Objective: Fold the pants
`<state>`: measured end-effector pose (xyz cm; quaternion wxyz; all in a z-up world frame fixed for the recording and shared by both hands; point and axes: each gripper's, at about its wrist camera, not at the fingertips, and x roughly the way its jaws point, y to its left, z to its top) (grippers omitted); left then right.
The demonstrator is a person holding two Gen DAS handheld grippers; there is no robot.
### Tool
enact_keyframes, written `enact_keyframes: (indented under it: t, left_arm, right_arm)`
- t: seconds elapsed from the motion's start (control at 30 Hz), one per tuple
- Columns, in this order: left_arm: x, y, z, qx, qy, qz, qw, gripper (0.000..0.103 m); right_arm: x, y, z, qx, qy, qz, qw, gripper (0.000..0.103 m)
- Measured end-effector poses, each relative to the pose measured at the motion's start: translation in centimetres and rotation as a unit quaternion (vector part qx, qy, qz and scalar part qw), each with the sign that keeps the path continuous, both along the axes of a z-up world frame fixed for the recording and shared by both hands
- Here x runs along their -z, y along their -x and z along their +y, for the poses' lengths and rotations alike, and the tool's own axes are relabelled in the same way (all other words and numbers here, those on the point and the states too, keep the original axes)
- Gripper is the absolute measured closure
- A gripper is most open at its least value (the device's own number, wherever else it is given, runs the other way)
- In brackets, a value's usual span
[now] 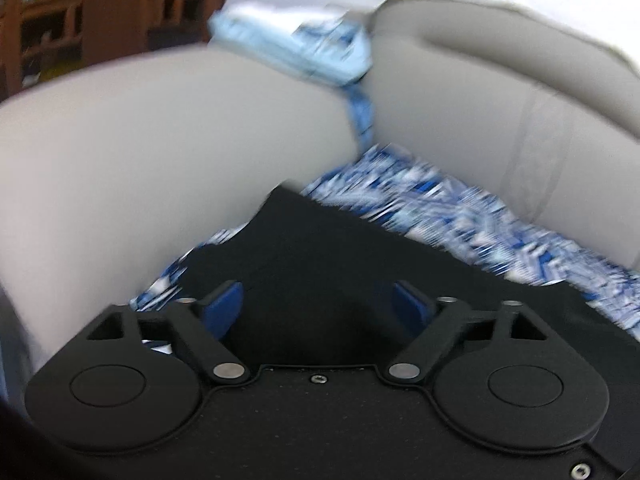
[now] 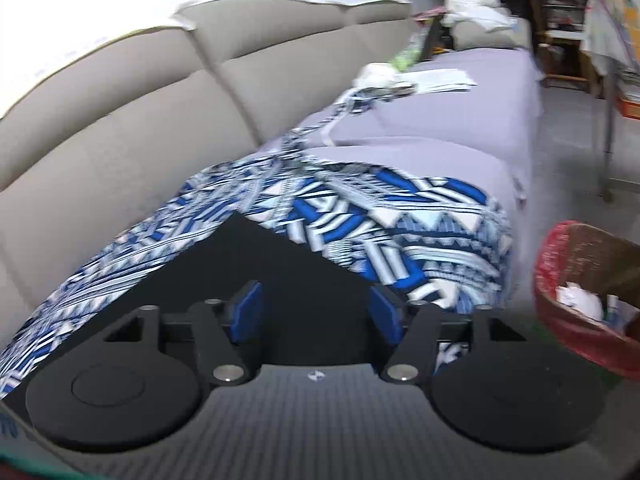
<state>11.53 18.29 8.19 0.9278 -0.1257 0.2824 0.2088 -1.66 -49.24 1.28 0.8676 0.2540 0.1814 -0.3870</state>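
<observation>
Black pants (image 1: 320, 248) lie on a blue-and-white patterned cloth (image 1: 440, 204) spread over the sofa seat. In the left wrist view my left gripper (image 1: 320, 308) is open just above the black fabric, its blue pads (image 1: 224, 304) wide apart with nothing between them. In the right wrist view the pants (image 2: 280, 264) show a pointed corner over the patterned cloth (image 2: 360, 216). My right gripper (image 2: 316, 316) is open over the black fabric, its pads (image 2: 248, 312) apart. Both views are motion-blurred.
Beige sofa back cushions (image 1: 160, 136) rise behind the seat. A light blue cloth (image 1: 304, 44) sits on top between cushions. A grey cover (image 2: 460, 120) with papers (image 2: 436, 78) lies further along the seat. A red-lined waste basket (image 2: 592, 300) stands on the floor at right.
</observation>
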Motion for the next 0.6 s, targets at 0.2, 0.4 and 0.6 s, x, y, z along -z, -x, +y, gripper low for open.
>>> enact_keyframes:
  t: [0.2, 0.4, 0.6]
  left_arm:
    - [-1.2, -2.0, -8.4, 0.125, -0.032, -0.023, 0.9913, 0.017]
    - [1.1, -5.0, -17.5, 0.210, -0.040, 0.006, 0.9769, 0.015]
    - [3.2, -6.5, -23.0, 0.254, -0.054, 0.024, 0.9653, 0.015]
  right_arm:
    - [-0.5, -1.8, 2.4, -0.078, 0.010, -0.011, 0.997, 0.017]
    - [-1.5, -5.9, 7.5, -0.191, 0.027, -0.025, 0.981, 0.013]
    - [-1.3, -11.1, 15.4, -0.319, 0.092, 0.000, 0.943, 0.011]
